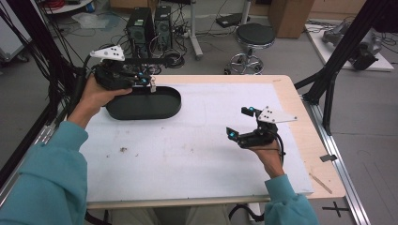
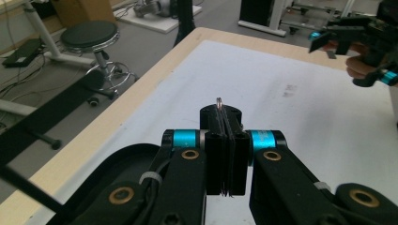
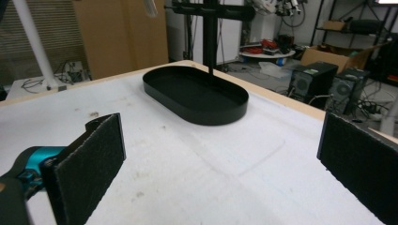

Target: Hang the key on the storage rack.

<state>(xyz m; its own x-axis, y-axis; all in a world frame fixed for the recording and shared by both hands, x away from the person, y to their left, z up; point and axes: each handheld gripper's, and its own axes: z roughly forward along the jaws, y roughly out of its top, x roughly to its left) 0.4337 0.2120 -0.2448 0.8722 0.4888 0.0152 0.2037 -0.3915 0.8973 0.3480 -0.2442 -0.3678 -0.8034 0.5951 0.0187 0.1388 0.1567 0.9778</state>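
Note:
A black oval tray stands at the back left of the white mat; the right gripper view shows the tray with nothing in it. My left gripper hovers over the tray's back rim. Its jaws are shut on a small thin metal piece that sticks out past the tips edge-on. My right gripper is held above the mat's right half, open, with nothing between its pads. The left gripper view also catches that right gripper far off.
The mat covers a wooden table whose bare edge runs along the right. A speck of debris lies front left and a wooden stick front right. Behind the table are a stool, computer towers and black frame posts.

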